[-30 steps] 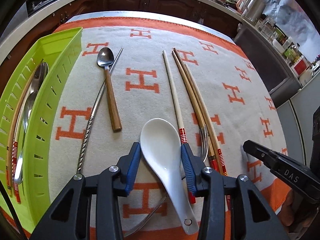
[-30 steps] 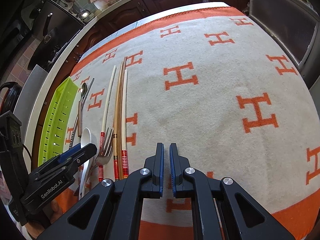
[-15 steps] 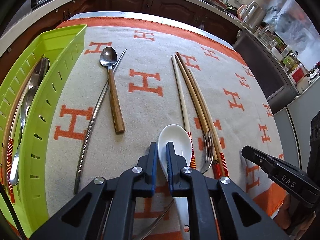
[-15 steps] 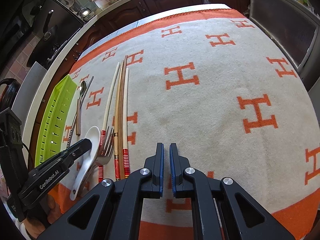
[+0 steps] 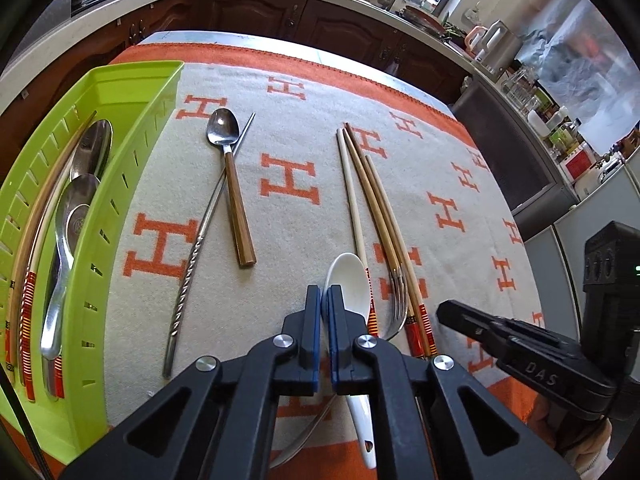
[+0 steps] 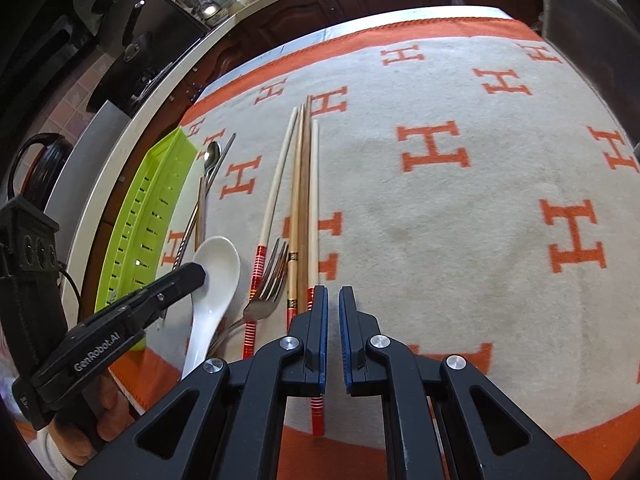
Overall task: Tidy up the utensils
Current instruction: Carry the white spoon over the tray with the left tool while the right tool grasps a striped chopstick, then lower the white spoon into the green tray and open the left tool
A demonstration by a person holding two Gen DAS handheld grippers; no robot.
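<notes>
Left hand-held gripper (image 5: 324, 295) newly closed, raised.

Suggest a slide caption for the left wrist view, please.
Left gripper shut on the white spoon, beside chopsticks and a fork; green tray at left.

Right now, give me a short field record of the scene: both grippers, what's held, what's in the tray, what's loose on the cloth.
left gripper: shut on white spoon
right gripper: shut, holding nothing
green tray: two metal spoons and chopsticks inside
wooden-handled spoon: on cloth, beside tray
twisted metal chopstick: beside that spoon
fork: among loose chopsticks
cloth: cream, orange H pattern
</notes>
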